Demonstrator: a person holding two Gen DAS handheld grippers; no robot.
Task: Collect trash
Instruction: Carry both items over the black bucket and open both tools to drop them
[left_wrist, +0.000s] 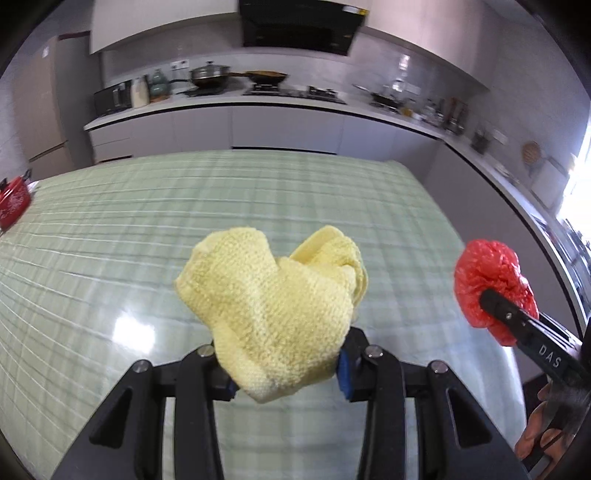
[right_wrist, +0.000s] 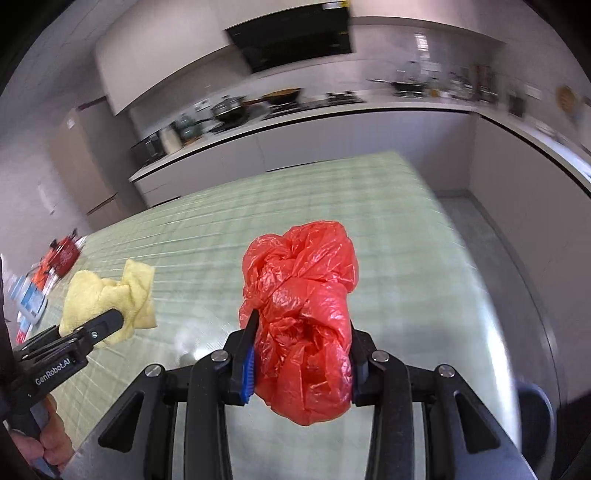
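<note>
A crumpled yellow cloth (left_wrist: 273, 306) hangs above the green checked table (left_wrist: 184, 206), pinched between the blue pads of my left gripper (left_wrist: 284, 365). The right wrist view shows the same cloth (right_wrist: 107, 295) at the left, with the left gripper (right_wrist: 110, 321) shut on it. A bunched red plastic bag (right_wrist: 303, 325) is squeezed between the pads of my right gripper (right_wrist: 303, 373), clear of the table. In the left wrist view the bag (left_wrist: 491, 284) floats at the right edge, on the tip of the right gripper (left_wrist: 491, 299).
A red packet (left_wrist: 13, 201) lies at the table's left edge, with more small packets (right_wrist: 33, 295) near it. Behind the table runs a kitchen counter (left_wrist: 221, 107) with pots and a stove. A hand (left_wrist: 535, 435) holds the right gripper's handle.
</note>
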